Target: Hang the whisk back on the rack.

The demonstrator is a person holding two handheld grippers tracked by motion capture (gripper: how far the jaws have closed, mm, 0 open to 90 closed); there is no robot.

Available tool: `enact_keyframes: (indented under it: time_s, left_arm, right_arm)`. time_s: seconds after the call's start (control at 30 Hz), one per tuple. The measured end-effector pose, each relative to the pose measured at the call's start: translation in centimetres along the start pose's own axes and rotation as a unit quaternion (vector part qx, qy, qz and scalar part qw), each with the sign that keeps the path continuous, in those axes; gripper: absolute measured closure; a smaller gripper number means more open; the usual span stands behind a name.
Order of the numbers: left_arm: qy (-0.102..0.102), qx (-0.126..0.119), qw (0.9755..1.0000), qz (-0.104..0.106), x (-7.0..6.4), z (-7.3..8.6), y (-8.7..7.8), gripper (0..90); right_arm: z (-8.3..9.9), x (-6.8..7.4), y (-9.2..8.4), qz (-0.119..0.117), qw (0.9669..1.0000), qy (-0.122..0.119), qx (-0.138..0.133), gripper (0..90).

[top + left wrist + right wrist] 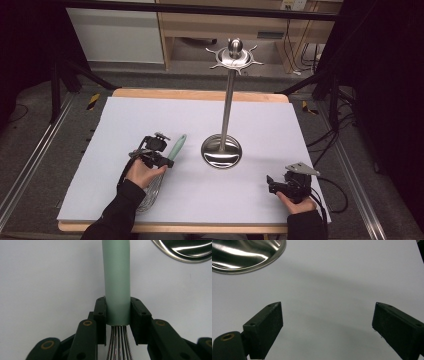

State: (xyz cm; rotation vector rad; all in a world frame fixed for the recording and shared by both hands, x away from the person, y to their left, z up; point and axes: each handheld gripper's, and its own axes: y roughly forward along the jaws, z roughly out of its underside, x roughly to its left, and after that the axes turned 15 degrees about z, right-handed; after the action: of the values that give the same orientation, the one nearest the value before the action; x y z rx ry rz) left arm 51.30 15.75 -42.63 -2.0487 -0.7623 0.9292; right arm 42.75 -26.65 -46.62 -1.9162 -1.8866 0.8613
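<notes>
A whisk with a pale green handle (177, 146) and wire loops (151, 192) lies on the white sheet at the left. My left gripper (161, 159) is shut on the whisk where the green handle (117, 285) meets the wires (119, 345); both jaws press its sides. A steel utensil stand (227, 100) with a round base (221, 151) and a hooked crown (234, 55) rises at the middle of the table. My right gripper (272, 184) rests low at the right front, jaws wide apart with nothing between them (327, 327).
The white sheet (150, 115) covers the wooden table. The stand's shiny base (185, 250) lies just beyond the handle's far end, and the same base (244, 255) sits ahead-left of the right gripper. Cables and metal rails flank the table.
</notes>
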Motion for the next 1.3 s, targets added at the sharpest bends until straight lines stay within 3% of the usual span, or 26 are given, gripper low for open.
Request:
enact_keyframes:
  time_s: [0.3,0.6,0.93,1.3]
  left_arm:
    - [0.021,-0.031,0.9992,0.01,-0.6,0.6,-1.8,69.0]
    - [0.039,-0.07,0.9967,0.016,-1.1,1.5,-3.6,69.0]
    - [0.057,-0.112,0.9919,0.02,-1.6,2.5,-5.8,69.0]
    - [0.071,-0.165,0.9835,0.024,-2.3,2.8,-7.8,69.1]
  right_arm:
    - [0.0,0.0,0.0,-0.001,1.0,0.002,0.0,10.4]
    - [0.0,0.0,0.0,0.0,1.0,0.002,0.0,10.4]
    - [0.0,-0.1,0.0,0.0,1.0,0.002,-0.001,10.4]
    - [0.0,-0.1,-0.1,0.001,1.0,0.003,0.0,10.4]
